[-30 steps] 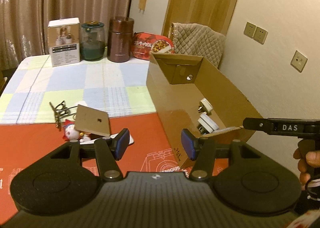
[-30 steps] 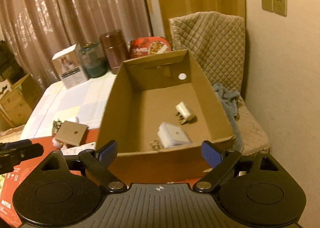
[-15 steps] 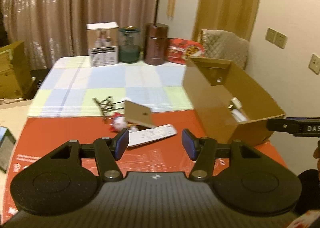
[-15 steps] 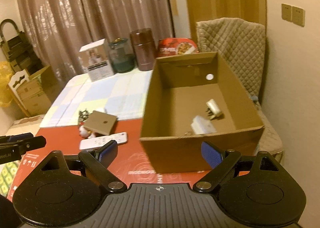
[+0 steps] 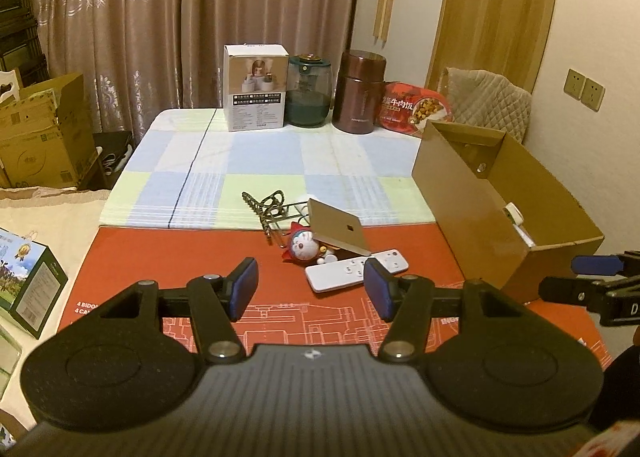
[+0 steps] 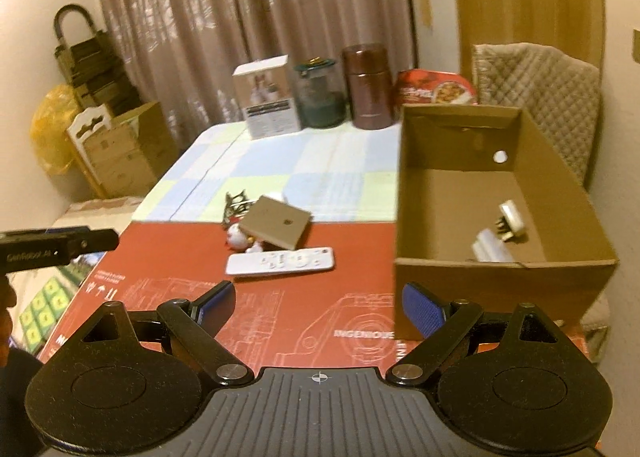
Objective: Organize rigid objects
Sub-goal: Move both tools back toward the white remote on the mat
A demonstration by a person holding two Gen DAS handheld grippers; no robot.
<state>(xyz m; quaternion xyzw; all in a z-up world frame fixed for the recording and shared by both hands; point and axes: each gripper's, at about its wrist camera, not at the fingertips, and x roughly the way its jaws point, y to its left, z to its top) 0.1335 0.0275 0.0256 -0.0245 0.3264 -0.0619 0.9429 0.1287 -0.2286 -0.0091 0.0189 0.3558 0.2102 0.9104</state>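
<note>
A small pile lies mid-table: a white remote, a tan square box leaning on a small cat figurine, and a metal wire piece. To the right stands an open cardboard box with a white plug adapter and another white item inside. My left gripper hovers open, nothing between its pads, just short of the remote. My right gripper is open wide and empty, near the box's front left corner.
At the table's far edge stand a white product carton, a green jar, a brown canister and a red food tray. A quilted chair is behind the box. Cardboard boxes sit on the left.
Both grippers have pulled back from the cardboard box and swung left, so the pile with the remote now lies ahead. Neither gripper's opening has changed.
</note>
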